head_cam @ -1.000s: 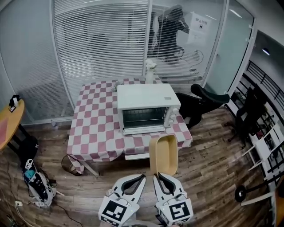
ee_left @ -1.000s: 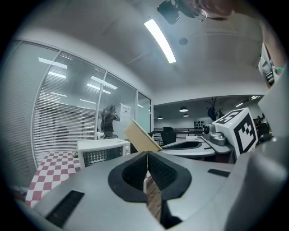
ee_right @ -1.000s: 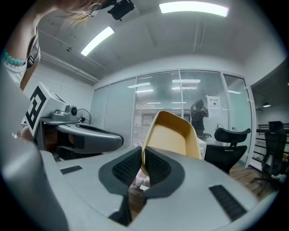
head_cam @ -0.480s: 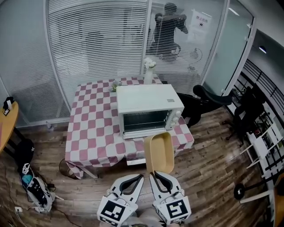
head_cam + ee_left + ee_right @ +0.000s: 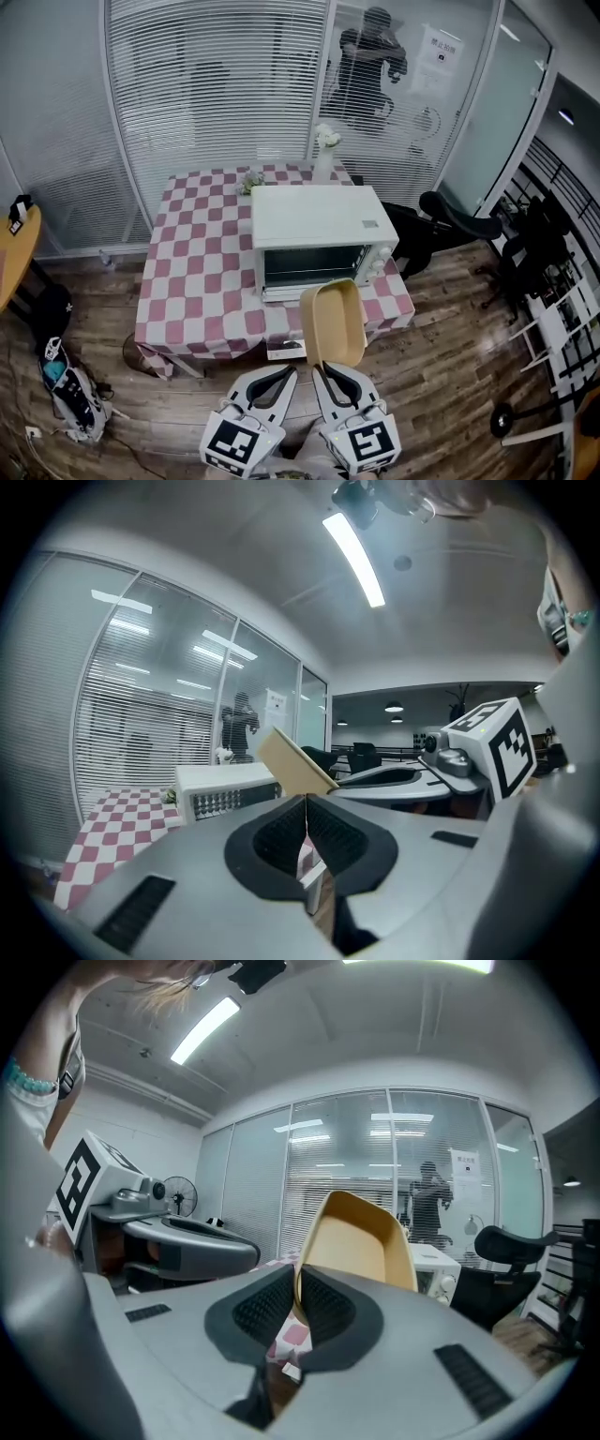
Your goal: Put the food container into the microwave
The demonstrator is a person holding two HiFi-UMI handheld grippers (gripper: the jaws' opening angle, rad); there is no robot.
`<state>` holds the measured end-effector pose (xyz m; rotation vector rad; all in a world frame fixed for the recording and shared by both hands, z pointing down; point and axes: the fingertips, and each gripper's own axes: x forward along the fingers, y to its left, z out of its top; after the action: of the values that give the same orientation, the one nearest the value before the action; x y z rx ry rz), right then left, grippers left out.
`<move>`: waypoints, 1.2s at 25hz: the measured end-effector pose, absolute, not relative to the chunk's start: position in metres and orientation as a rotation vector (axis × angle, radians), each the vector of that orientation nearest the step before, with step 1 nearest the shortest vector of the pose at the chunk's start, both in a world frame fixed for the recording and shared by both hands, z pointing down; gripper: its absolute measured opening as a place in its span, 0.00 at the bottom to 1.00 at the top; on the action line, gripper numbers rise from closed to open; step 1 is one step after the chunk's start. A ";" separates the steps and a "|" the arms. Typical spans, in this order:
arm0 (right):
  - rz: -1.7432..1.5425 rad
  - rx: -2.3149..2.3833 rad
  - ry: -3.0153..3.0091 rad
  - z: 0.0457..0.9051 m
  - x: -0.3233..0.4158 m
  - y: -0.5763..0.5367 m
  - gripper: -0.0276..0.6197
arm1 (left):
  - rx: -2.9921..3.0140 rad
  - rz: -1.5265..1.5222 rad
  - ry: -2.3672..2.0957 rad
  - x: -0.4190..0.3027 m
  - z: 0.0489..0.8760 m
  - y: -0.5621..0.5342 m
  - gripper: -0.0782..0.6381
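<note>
A tan, empty food container (image 5: 334, 322) is held out in front of me, its near rim pinched by my right gripper (image 5: 325, 373), which is shut on it (image 5: 356, 1239). My left gripper (image 5: 284, 375) hangs beside it, jaws shut with nothing between them (image 5: 306, 819). The white microwave (image 5: 319, 237) stands on the pink-and-white checked table (image 5: 202, 281) with its door closed. The container's far end overlaps the microwave's lower front in the head view. The container's edge (image 5: 292, 761) shows to the right in the left gripper view.
A small vase with white flowers (image 5: 324, 153) stands at the table's far edge, a small plant (image 5: 249, 180) beside it. A black office chair (image 5: 441, 225) sits right of the table. A bag (image 5: 70, 398) lies on the wooden floor at left. Glass walls with blinds stand behind.
The view has shifted closer to the table. The container in my right gripper now reaches up to the microwave's front. Both grippers keep their hold and spacing.
</note>
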<state>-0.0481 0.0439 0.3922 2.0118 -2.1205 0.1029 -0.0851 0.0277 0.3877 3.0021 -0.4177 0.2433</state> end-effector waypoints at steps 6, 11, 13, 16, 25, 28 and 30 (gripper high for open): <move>0.091 1.965 -2.187 0.391 -0.003 0.024 0.07 | 3.000 0.247 -0.503 -0.039 0.385 0.007 0.13; 0.063 1.923 -2.232 0.382 0.052 0.008 0.07 | 3.001 0.219 -0.566 0.015 0.376 -0.007 0.13; 0.043 1.909 -2.255 0.376 0.073 0.002 0.07 | 3.003 0.213 -0.598 0.037 0.372 -0.012 0.13; 0.024 1.889 -2.280 0.372 0.101 -0.003 0.07 | 3.003 0.216 -0.628 0.066 0.367 -0.015 0.13; 0.014 1.811 -2.342 0.370 0.167 -0.006 0.07 | 2.976 0.193 -0.757 0.125 0.362 -0.017 0.13; 0.008 1.787 -2.372 0.373 0.180 -0.006 0.07 | 2.962 0.199 -0.804 0.135 0.364 -0.016 0.13; 0.016 1.760 -2.393 0.377 0.184 -0.006 0.07 | 2.947 0.193 -0.841 0.138 0.367 -0.016 0.13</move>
<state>0.1839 -0.0055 0.3768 1.7602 -2.3928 0.0165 0.1381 -0.0158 0.3667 2.9472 -0.8415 0.1930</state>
